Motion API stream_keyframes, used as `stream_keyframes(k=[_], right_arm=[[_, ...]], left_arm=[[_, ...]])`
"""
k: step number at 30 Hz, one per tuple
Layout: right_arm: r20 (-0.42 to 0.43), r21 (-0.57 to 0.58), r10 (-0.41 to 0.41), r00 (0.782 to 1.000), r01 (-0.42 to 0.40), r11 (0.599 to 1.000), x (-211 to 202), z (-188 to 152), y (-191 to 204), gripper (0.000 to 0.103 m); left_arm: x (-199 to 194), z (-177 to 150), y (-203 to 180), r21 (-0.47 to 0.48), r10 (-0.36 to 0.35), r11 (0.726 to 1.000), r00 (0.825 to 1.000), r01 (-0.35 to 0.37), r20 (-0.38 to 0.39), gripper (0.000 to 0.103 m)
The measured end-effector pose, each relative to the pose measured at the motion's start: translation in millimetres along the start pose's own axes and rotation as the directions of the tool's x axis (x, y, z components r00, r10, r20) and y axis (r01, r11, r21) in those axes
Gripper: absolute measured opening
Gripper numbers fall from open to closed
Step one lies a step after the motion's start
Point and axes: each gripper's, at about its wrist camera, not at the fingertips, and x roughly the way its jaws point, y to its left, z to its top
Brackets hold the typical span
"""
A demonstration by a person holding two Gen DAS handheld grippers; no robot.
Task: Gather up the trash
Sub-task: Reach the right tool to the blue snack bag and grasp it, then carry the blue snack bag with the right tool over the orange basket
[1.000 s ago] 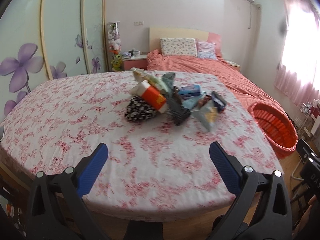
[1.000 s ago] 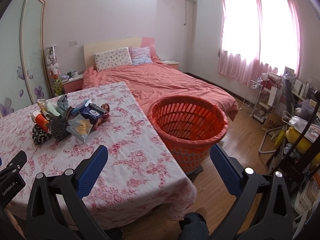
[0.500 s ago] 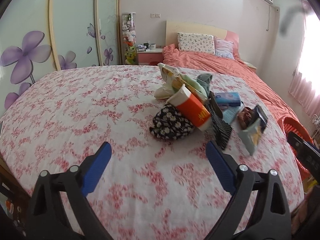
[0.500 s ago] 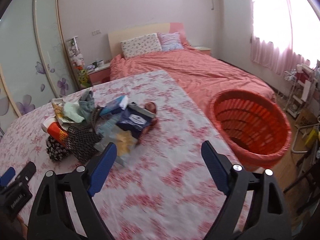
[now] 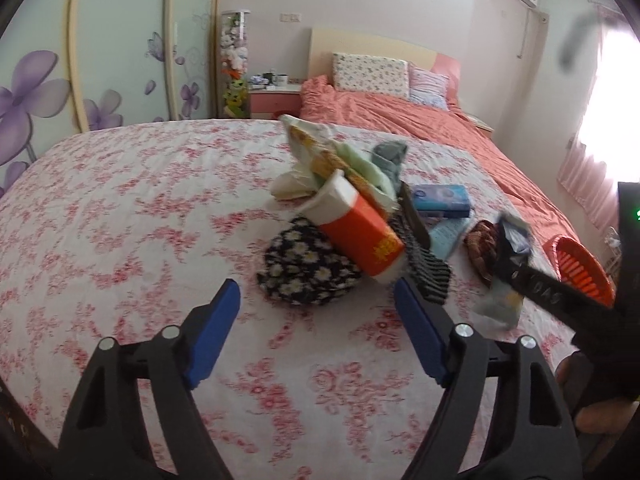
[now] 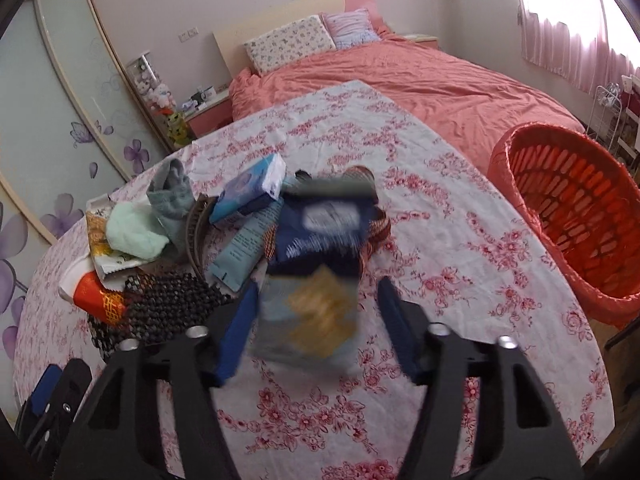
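Two grippers hover over a trash pile on the flowered counter (image 5: 120,208). The left gripper (image 5: 316,332), fingers spread, faces a daisy-print cloth (image 5: 304,268) and an orange-and-white carton (image 5: 356,236). The right gripper (image 6: 316,332), fingers spread, sits either side of a blurred snack bag (image 6: 308,316). An orange basket (image 6: 576,228) stands beside the counter's right edge.

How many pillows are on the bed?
2, both at the headboard end of the bed: a floral pillow and, beside it nearer the window, a pink striped pillow. Others may be hidden.
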Motion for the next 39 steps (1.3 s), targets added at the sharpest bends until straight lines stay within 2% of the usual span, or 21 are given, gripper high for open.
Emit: stream_keyframes(k=[5, 13, 16, 18, 20, 21, 27, 33, 39], right_arm=[[0.008, -0.010, 0.018, 1.000, -0.018, 1.000, -3, -7, -8, 0.033], [0.057, -0.009, -0.043, 0.997, 0.043, 0.999, -16, -1, -34, 0.029], [0.059, 0.003, -0.053, 0.997, 0.053, 0.999, -17, 0, -43, 0.029], [0.062, 0.004, -0.058, 0.996, 0.058, 0.998, -18, -1, -47, 0.029], [0.064, 0.002, -0.057, 0.996, 0.057, 0.998, -21, -1, -48, 0.029], [0.070, -0.001, -0.056, 0.996, 0.056, 0.998, -22, 0, -49, 0.029], [0.105, 0.005, -0.039, 0.994, 0.038, 0.999, -38, 2, -55, 0.029], [0.148, 0.009, -0.013, 0.989, 0.012, 1.000, -60, 7, -64, 0.028], [0.188, 0.020, -0.005, 0.982, 0.001, 1.000, -81, 12, -79, 0.028]], left_arm=[[9, -2, -20, 0.032, -0.054, 0.998, 0.998, 0.055, -0.025, 0.069], [37, -4, -52, 0.067, -0.099, 0.992, 0.990, 0.106, -0.101, 0.058], [55, -4, -61, 0.070, -0.105, 0.991, 0.983, 0.116, -0.149, 0.047], [62, -3, -64, 0.064, -0.117, 0.990, 0.979, 0.129, -0.169, 0.026], [67, -2, -66, 0.063, -0.137, 0.987, 0.974, 0.150, -0.181, 0.013], [66, -1, -67, 0.063, -0.150, 0.984, 0.972, 0.164, -0.180, 0.010], [48, 3, -78, 0.108, -0.191, 0.972, 0.971, 0.207, -0.141, 0.007], [15, 12, -80, 0.121, -0.218, 0.966, 0.971, 0.229, -0.096, 0.006], [-16, 27, -98, 0.154, -0.250, 0.955, 0.967, 0.254, -0.046, 0.006]])
